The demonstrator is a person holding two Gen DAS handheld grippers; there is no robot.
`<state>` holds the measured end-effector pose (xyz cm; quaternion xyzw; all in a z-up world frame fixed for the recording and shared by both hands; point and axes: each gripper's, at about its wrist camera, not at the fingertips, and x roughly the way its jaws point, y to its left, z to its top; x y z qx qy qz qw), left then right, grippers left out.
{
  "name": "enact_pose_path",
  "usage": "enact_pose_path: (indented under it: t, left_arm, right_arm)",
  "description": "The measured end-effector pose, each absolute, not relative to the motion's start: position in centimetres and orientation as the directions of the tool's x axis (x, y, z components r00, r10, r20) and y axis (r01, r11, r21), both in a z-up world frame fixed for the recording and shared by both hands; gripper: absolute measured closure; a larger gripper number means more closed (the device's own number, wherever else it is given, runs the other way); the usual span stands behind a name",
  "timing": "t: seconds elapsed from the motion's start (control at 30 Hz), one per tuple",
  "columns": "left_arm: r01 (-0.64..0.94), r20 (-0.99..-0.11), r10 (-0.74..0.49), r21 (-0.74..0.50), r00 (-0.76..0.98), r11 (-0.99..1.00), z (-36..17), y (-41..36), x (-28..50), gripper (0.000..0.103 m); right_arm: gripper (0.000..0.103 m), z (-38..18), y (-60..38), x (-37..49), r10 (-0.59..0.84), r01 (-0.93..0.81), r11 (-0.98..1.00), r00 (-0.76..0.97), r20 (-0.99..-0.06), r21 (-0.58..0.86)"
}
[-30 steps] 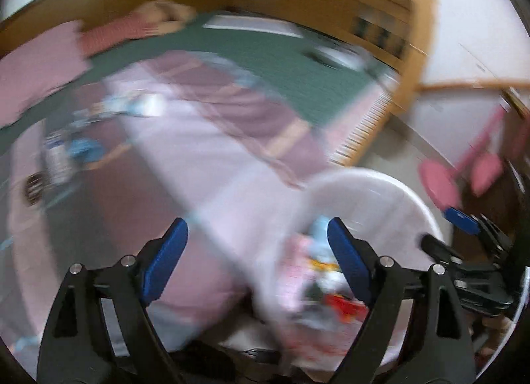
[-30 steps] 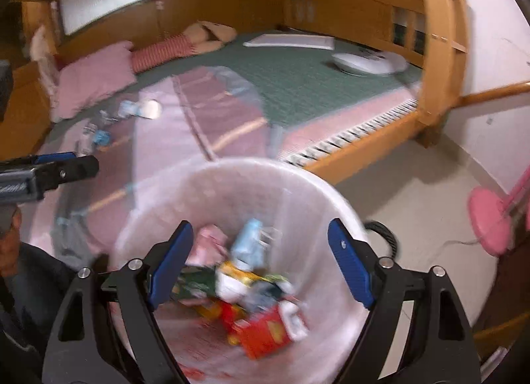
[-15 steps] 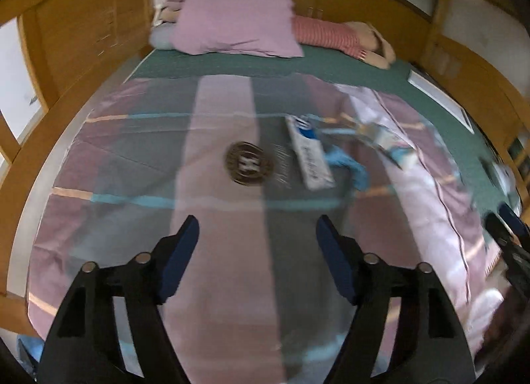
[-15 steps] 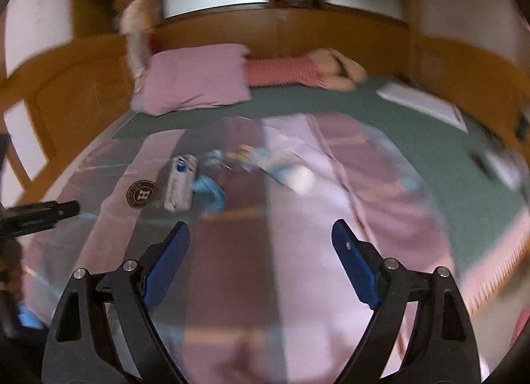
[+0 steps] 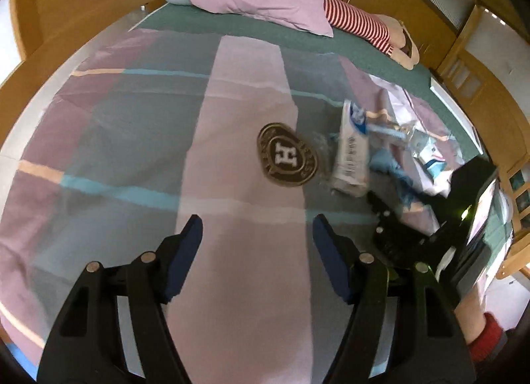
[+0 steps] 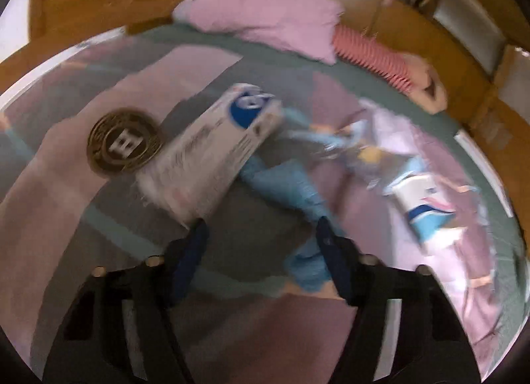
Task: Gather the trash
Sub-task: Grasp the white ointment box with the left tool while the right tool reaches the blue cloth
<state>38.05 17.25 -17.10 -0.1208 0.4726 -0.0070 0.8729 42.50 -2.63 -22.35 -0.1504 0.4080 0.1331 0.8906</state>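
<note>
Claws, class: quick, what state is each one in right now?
Left claw: open, holding nothing, above the blanket.
Right claw: closing, nothing gripped yet; blue wrapper beside its tip.

The right wrist view is motion-blurred: the print on the white box (image 6: 212,152) cannot be read. The blue wrapper (image 6: 298,198) runs behind the right tool (image 6: 261,245) (contact unclear). The person's sleeve (image 5: 487,344) is cut off at right.
</note>
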Motion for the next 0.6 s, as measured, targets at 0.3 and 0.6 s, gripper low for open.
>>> enact_pose_path:
  t: [0.3, 0.6]
  left_arm:
    - [-0.062, -0.773, -0.178, -0.270, 0.610, 0.961, -16.9, 14.2, 42.8, 0.015]
    - [0.108, -0.808, -0.200, -0.168, 0.555, 0.980, -21.3, 7.0, 49.9, 0.008]
  right_arm:
    - [0.102, -19.8, -6.0, 39.0, 0.372, -0.328, 0.914, 0.440, -0.817, 0.240]
    - [0.034, -18.5, -9.6, 34.7, 0.202, -0.208, 0.973, 0.535, -0.820, 0.104]
